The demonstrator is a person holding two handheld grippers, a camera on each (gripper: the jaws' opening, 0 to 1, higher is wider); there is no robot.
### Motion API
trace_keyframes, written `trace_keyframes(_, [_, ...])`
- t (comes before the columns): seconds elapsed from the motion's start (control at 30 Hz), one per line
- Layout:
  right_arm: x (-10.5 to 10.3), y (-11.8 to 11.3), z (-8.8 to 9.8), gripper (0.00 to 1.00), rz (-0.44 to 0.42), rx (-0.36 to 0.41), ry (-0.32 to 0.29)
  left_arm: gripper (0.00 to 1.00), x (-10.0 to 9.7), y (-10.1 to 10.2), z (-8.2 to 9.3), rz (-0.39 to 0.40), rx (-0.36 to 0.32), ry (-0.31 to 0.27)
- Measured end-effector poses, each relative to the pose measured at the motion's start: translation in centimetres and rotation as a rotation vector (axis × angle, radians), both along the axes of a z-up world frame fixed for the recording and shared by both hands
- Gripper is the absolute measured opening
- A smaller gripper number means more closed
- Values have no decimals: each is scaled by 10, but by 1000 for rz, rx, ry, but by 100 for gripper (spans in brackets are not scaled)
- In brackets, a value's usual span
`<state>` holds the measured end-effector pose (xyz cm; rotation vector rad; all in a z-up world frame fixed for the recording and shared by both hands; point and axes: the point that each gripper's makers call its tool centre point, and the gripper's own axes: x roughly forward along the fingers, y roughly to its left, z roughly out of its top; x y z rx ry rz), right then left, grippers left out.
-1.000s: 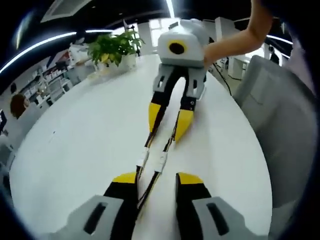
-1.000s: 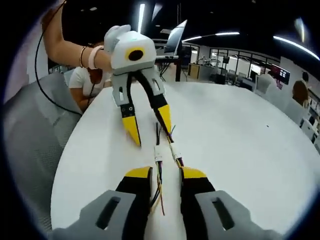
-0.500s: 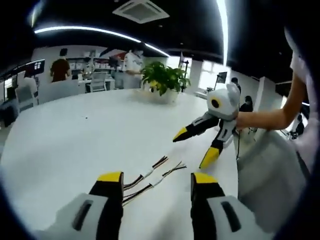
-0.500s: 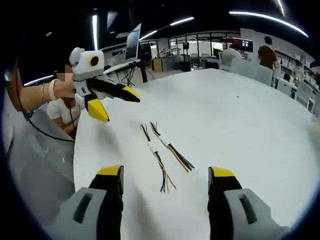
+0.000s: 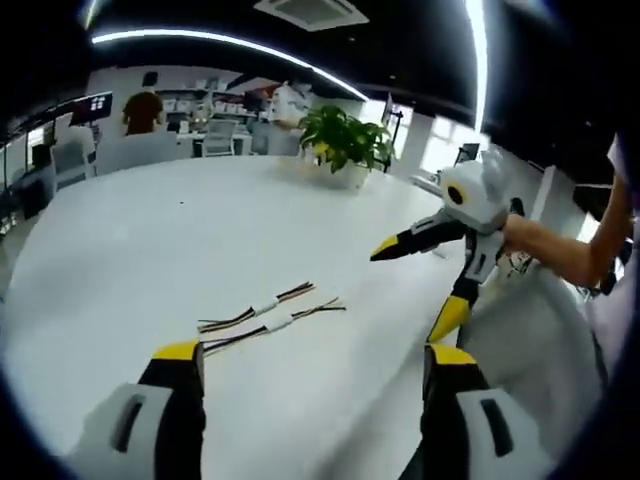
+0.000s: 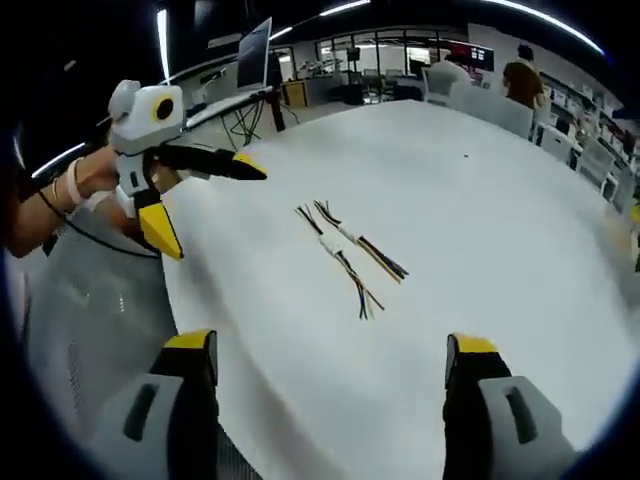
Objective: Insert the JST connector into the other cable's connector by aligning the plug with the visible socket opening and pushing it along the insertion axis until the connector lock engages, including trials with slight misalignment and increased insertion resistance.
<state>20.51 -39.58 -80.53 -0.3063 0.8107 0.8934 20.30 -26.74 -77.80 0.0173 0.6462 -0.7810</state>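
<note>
Two short cables (image 5: 268,318) lie side by side on the white table (image 5: 150,230), each with a white connector (image 6: 331,245) and coloured wires. In the left gripper view my left gripper (image 5: 312,356) is wide open, short of the cables. My right gripper (image 5: 416,284) comes in from the right, open, in the air beside them. In the right gripper view my right gripper (image 6: 330,346) is wide open, well back from the cables (image 6: 350,252). There the left gripper (image 6: 208,205) hovers open at the left. Neither holds anything.
A potted plant (image 5: 345,148) stands at the table's far side. A grey chair (image 6: 85,300) sits by the table's curved edge, next to a person's arm (image 6: 45,205). A laptop (image 6: 252,48) and people are in the background.
Both grippers have opened wide and drawn back from the cables, which they straddled closely a second ago. The cables now lie free on the table.
</note>
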Motion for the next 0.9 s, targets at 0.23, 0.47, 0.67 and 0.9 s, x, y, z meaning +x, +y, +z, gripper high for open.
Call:
trace_keyframes(0.23, [-17,-3,9,97,-34,-37,-31,94,-26,0,2,26,15,14])
trace_keyframes(0.47, [-29,1,20,97,-84,11,-47,92,-38,6,8,87,23,-12])
trace_keyframes(0.67, [-26,2,25,95,-165,56,-71,92,-50,6,0,69,68,8])
trace_keyframes(0.9, [-26,5,30,98,-194,94,-86,92,-47,8,6,104,14,12])
